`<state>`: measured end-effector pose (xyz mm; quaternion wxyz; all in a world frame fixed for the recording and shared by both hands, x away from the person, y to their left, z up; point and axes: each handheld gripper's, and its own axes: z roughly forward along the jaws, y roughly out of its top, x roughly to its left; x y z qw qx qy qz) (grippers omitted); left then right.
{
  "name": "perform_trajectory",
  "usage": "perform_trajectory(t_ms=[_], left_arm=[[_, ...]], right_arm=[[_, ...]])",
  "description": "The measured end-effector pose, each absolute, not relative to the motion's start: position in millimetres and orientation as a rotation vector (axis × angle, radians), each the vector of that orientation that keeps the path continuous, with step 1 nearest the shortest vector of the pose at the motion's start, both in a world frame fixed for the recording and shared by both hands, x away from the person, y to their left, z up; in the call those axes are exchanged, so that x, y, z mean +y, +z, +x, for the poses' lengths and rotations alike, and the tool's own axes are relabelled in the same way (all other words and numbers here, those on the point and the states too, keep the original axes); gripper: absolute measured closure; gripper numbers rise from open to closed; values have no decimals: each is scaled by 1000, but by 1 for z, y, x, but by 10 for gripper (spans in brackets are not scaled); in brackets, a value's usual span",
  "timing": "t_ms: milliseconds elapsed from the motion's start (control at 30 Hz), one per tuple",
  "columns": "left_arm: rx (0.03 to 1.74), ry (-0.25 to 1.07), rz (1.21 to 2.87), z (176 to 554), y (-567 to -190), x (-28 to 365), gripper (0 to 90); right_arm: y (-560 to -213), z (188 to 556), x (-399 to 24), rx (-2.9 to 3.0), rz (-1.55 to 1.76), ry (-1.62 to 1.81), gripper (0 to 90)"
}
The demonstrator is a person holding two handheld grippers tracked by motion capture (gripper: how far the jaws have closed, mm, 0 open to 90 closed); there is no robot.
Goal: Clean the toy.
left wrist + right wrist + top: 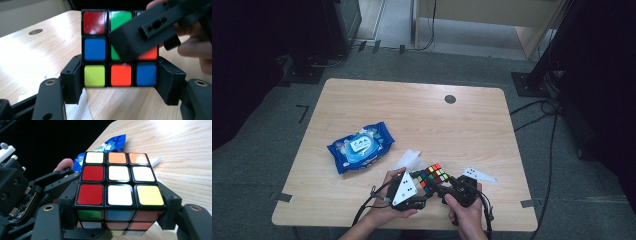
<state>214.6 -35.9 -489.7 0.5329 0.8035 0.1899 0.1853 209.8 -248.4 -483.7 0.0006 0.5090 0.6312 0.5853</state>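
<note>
A scrambled Rubik's cube point(432, 176) is held just above the wooden table point(412, 115), near its front edge, between both hand-held grippers. My left gripper point(422, 182) comes in from the left. In the left gripper view its jaws press on both sides of the bottom row of the cube point(95, 47), so the left gripper point(120, 75) is shut on it. My right gripper point(443, 186) comes in from the right. In its own view the right gripper point(120, 213) clamps the nearest layer of the cube point(118, 173). One black jaw of the right gripper crosses the cube's face in the left gripper view.
A blue pack of wet wipes point(360, 147) lies left of the hands, with a white tissue point(408, 159) between it and the cube. A dark round grommet point(450, 99) sits near the far edge. The table's front edge runs just below the hands.
</note>
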Motion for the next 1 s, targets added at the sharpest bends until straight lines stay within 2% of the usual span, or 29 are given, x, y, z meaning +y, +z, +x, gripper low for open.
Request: perform_trajectory(t_ms=[400, 500, 700, 867, 900, 1000], left_arm=[[477, 489, 1909, 217, -487, -29, 340], [516, 495, 1887, 225, -483, -15, 340], [621, 529, 1823, 246, -472, 29, 340], [684, 550, 1772, 256, -463, 59, 340], [697, 554, 1758, 258, -460, 67, 340], [716, 548, 1740, 259, -459, 73, 340]], right_arm=[[-480, 212, -243, 2003, 1566, 1925, 324], [-475, 212, -247, 1978, 1528, 1959, 310], [-459, 217, -254, 1927, 1467, 1925, 348], [-462, 236, -228, 2052, 1364, 1655, 361], [-469, 247, -209, 2147, 1258, 1495, 356], [-484, 261, -185, 2224, 1178, 1353, 353]])
